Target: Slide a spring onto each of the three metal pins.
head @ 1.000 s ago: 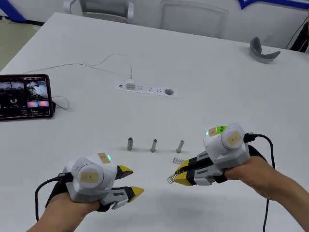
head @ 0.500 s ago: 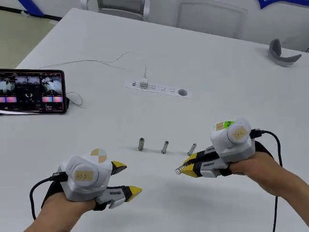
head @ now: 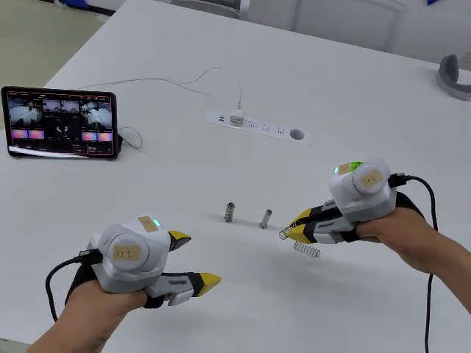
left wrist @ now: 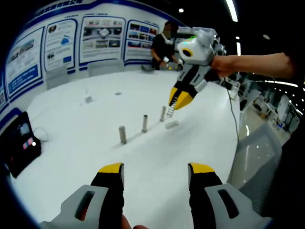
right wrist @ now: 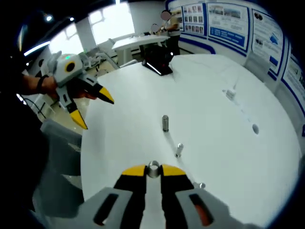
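Tips of your right gripper point(right wrist: 152, 172) are pressed together on a spring point(right wrist: 153, 166), which sticks out ahead of them with its open end facing forward along the jaws. How much of the coil sits inside the grip I can't quite tell, as the yellow tips cover it.

Treat it as light, thin wire that gives easily. Squeeze harder and I'd expect it to flatten or shoot out sideways; slacken and it may drop and roll. You want a hold on the side wall near the rear end, so that the front turns and the bore stay free to swallow a pin.

Your right hand holds the gripper above the table point(head: 353, 103), nose angled down and across toward the row. In the left gripper view the coil's free end hangs just above and beside the right pin point(left wrist: 163, 113), not yet over it. To my eye you'll need the coil's axis closer to upright before lowering.

Beyond that, the middle pin point(head: 266, 218) stands bare, and the left pin point(head: 229, 212) already wears a coil. A second spring point(head: 307, 250) lies flat on the table just beside your right gripper.

Your left gripper point(head: 195, 259) is spread wide and empty, held low on your side of the row, well apart from the pins.
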